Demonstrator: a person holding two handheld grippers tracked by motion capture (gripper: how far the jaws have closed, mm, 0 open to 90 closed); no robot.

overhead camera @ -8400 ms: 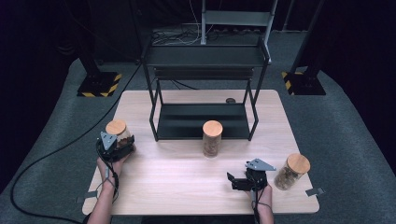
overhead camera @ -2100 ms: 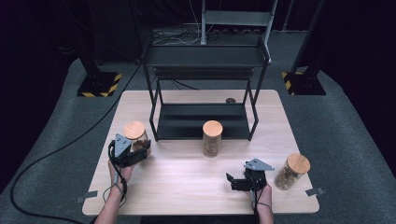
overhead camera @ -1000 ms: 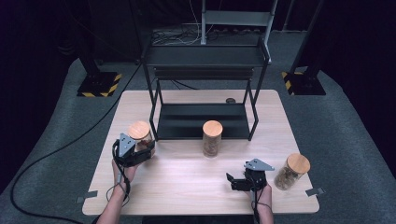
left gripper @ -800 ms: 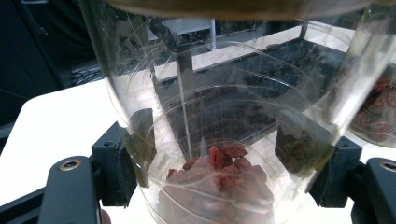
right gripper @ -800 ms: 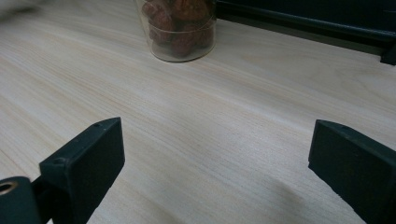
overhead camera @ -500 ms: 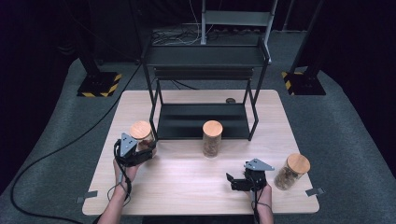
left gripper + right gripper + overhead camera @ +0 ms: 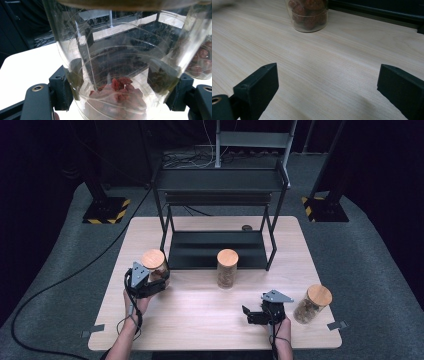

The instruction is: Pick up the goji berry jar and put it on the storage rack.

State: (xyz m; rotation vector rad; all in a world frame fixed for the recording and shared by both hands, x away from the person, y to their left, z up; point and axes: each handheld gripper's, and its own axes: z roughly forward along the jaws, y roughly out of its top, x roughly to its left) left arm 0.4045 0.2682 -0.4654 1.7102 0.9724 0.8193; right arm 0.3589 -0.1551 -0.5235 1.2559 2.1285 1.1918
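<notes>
My left gripper (image 7: 158, 282) is shut on a glass jar with a wooden lid (image 7: 153, 265), by the left leg of the black rack (image 7: 220, 180). In the left gripper view the pads (image 7: 75, 80) press the sides of the jar (image 7: 120, 50), which holds a few red dried pieces at its bottom. I cannot tell whether it rests on the table. My right gripper (image 7: 248, 315) lies low over the front right of the table, open with nothing between its jaws (image 7: 327, 85). A second jar (image 7: 227, 268) (image 7: 308, 15) stands before the rack.
A third lidded jar (image 7: 312, 303) stands at the table's right front, close behind my right gripper. The rack has a low shelf (image 7: 215, 250) and a high one. A small dark round object (image 7: 246, 227) lies behind it. Bare wood (image 7: 200, 310) spreads between my hands.
Across the earlier frames my left gripper carried its jar to the right, up to the rack's left leg; over the last second it hardly shifted. My right gripper has stayed still and open.
</notes>
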